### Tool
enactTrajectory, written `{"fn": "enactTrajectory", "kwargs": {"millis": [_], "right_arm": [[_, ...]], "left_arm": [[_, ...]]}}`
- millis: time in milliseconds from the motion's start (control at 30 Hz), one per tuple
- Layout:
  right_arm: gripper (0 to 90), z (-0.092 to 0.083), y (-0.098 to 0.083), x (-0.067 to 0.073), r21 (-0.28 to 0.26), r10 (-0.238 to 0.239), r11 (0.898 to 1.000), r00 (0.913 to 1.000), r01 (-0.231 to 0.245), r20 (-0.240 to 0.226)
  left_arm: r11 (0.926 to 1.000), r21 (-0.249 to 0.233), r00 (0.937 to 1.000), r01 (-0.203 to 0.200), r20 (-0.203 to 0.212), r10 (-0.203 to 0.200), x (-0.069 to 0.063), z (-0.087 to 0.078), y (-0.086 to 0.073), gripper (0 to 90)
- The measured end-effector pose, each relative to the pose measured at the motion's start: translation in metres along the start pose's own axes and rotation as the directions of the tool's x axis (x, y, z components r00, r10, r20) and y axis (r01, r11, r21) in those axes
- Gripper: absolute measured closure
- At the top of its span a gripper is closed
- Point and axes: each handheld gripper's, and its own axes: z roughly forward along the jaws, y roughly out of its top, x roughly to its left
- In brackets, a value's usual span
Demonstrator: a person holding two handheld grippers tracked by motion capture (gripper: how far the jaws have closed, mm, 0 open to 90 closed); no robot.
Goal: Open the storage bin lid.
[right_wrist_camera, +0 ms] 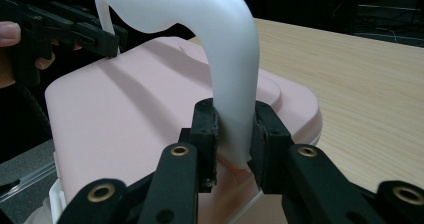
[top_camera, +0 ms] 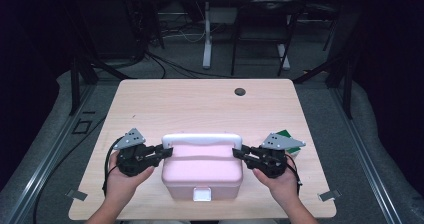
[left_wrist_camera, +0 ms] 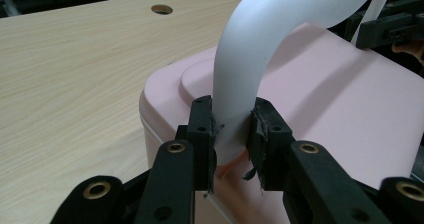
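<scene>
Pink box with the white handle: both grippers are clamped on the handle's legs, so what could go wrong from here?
1. The left gripper and right gripper grip the white handle low on its smooth curved legs; a lift might let the jaws slip.
2. The pink box sits near the table front edge; an uneven pull might tip it off.
3. Whether the front latch is fastened is unclear; the lid might open.

Light wood table (top_camera: 200,104) with a dark round hole (top_camera: 240,91) near its far edge; green thing (top_camera: 289,135) at the right edge, mostly hidden, maybe a packet; grey floor (top_camera: 55,134) around; white desk leg (top_camera: 206,39) and black cables (top_camera: 170,66) behind; dark frame (top_camera: 77,84) left.
</scene>
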Motion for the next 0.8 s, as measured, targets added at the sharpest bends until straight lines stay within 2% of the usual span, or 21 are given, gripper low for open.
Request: {"fn": "enactTrajectory", "kwargs": {"millis": [233, 533, 800], "right_arm": [[74.7, -0.001, 0.003, -0.001, 0.023, 0.0, 1.0, 1.0, 0.0, -0.003], [74.7, -0.004, 0.013, -0.002, 0.011, 0.007, 1.0, 0.9999, -0.007, -0.013], [74.9, -0.006, 0.025, -0.003, 0.001, 0.019, 1.0, 0.9996, -0.019, -0.02]], "left_arm": [[1.0, 0.007, 1.0, -0.003, -0.003, 0.003, 0.0, -0.001, 0.004, 73.7], [0.9999, 0.002, 0.9999, -0.012, -0.003, 0.012, 0.0, -0.004, 0.016, 73.7], [1.0, -0.007, 0.9999, 0.006, 0.012, -0.006, 0.004, -0.005, 0.027, 73.7]]}}
